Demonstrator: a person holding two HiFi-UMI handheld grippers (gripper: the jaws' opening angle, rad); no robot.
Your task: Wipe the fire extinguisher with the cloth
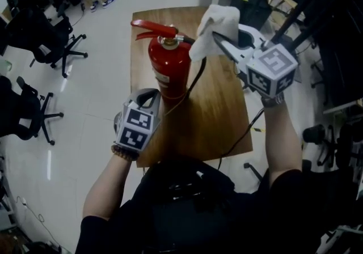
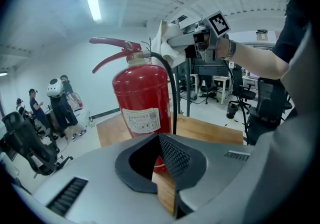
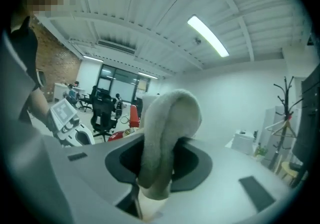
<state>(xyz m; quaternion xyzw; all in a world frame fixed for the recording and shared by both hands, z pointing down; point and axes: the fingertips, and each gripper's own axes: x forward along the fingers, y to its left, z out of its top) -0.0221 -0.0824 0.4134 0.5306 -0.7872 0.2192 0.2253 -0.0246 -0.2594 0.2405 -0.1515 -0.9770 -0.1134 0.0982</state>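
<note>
The right tool (image 1: 218,40) should bring the bunched cloth (image 1: 215,20) flat against the red shell of the fire extinguisher (image 1: 170,63). Judging from where it hangs, the valve head and the top of the black hose (image 1: 195,77) are the nearest parts to wipe. Pressing sideways there could tip the cylinder, so the strokes would best run downward along the body, with light pressure and a firm grip on the cloth.

The left tool (image 1: 150,95) looks placed to steady the body low down. It would do well to bear against the shell before any rubbing begins.

The right tool (image 3: 150,188) has its jaws partly apart and clamped on the cloth (image 3: 167,128), which bulges up out of them in a thick fold. The cloth hangs just beside the valve head. Whether it touches the metal or the hose I cannot tell.

The left tool (image 2: 162,168) is closed with nothing between its jaws. Its tips sit close to the lower part of the fire extinguisher (image 2: 140,98), on the person's side. Contact is not clear.

The extinguisher stands upright on the desk (image 1: 215,117), nearer the left edge than the right and about midway between the far and near edges. Its red lever points toward the far left corner. The hose trails down toward the near edge.
</note>
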